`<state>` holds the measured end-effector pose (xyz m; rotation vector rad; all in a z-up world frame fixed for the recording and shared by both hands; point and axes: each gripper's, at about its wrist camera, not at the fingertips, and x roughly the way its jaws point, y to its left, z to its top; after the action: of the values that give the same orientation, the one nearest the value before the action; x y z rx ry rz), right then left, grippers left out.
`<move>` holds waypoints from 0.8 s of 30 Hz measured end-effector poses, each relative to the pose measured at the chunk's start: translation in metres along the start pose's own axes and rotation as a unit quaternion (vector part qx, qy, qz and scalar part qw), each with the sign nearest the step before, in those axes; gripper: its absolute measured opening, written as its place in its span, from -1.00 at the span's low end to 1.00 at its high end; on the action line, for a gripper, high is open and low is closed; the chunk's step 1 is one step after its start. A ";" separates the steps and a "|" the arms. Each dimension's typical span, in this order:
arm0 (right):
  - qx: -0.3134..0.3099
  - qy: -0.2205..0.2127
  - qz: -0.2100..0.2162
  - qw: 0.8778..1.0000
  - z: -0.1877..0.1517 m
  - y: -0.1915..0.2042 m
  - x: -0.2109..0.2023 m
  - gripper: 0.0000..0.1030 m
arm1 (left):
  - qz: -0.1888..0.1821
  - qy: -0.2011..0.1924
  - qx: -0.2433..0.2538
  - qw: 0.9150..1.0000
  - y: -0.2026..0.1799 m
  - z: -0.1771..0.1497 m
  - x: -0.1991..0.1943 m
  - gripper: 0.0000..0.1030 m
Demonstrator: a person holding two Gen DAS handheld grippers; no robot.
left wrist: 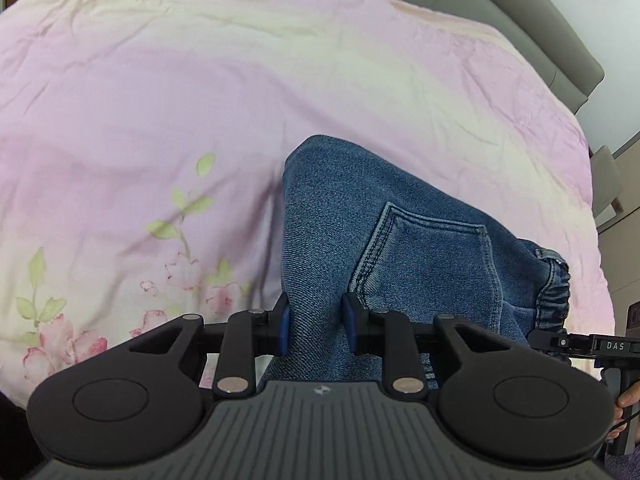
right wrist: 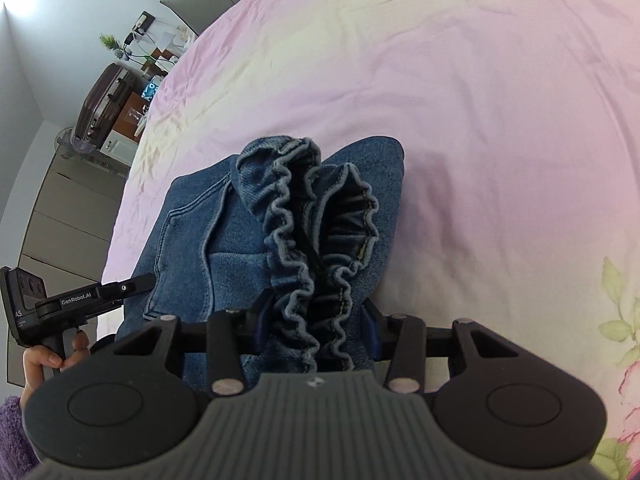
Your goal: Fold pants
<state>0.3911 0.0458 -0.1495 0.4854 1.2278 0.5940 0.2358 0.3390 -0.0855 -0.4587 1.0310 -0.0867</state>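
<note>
Soft blue denim pants (left wrist: pixel 400 240), ruffled elastic waistband (right wrist: pixel 316 248), bunched on the creased pink floral bedsheet (left wrist: pixel 160 100); left gripper (left wrist: pixel 316 320) pinching a denim fold, right gripper (right wrist: pixel 316 316) clamped on waistband, both angled downward.

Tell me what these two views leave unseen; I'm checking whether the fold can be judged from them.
- Pant legs and hems: in both wrist views the jeans run under the gripper bodies and off the lower edge.
- Left gripper pads: denim covers their contact.
- Right gripper pads: the elastic waistband bunches over them.
- Bedside clutter: too small, fisheye-warped.
- Quilt beneath the jeans: covered.
</note>
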 end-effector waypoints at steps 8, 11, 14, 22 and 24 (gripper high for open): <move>-0.008 0.022 -0.023 0.999 -0.004 -0.010 0.041 -0.08 | 0.014 0.004 0.041 0.999 -0.009 -0.012 0.022 -0.36; -0.005 0.020 -0.024 0.999 -0.004 -0.012 0.044 0.02 | 0.019 -0.001 0.027 0.999 -0.015 -0.013 0.020 -0.27; -0.052 0.009 -0.042 0.998 -0.005 -0.001 0.035 0.16 | 0.045 -0.014 0.041 0.998 -0.027 -0.017 0.012 -0.10; -0.209 -0.090 -0.125 0.966 -0.016 0.052 -0.022 0.22 | 0.102 -0.044 0.108 0.988 -0.080 -0.044 -0.026 -0.05; -0.250 -0.115 -0.117 0.954 -0.021 0.063 -0.033 -0.11 | 0.099 -0.033 0.122 0.987 -0.087 -0.050 -0.034 -0.05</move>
<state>0.3536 0.0726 -0.0910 -0.0215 0.8545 0.6002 0.1887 0.2537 -0.0441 -0.1343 0.9800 -0.0202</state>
